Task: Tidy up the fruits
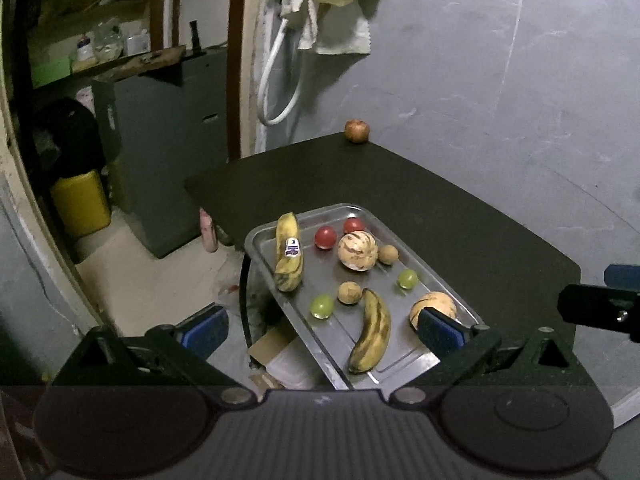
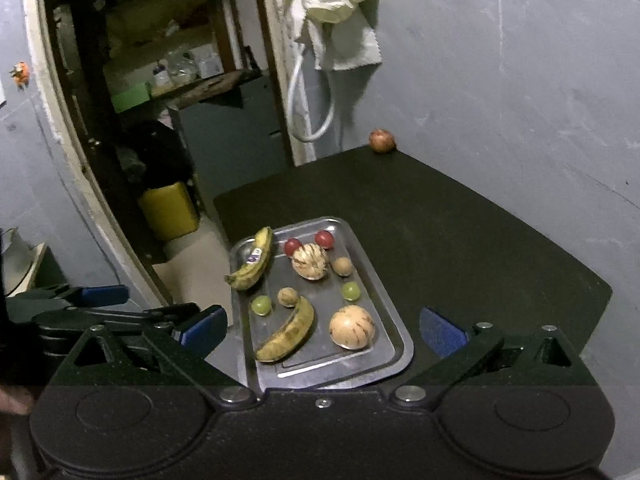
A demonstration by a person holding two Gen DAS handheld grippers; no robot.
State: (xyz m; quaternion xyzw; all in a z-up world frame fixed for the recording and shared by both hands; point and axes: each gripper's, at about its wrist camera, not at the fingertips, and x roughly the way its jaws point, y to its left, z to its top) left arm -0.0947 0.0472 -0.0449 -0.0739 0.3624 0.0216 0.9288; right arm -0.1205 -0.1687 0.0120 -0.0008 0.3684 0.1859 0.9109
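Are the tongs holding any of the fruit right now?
No. The left tongs and the right tongs are both wide open and hold nothing. The bananas and other fruit lie loose on the metal tray.

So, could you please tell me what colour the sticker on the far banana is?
White with purple-blue print; the sticker on the far banana shows best in the left wrist view.
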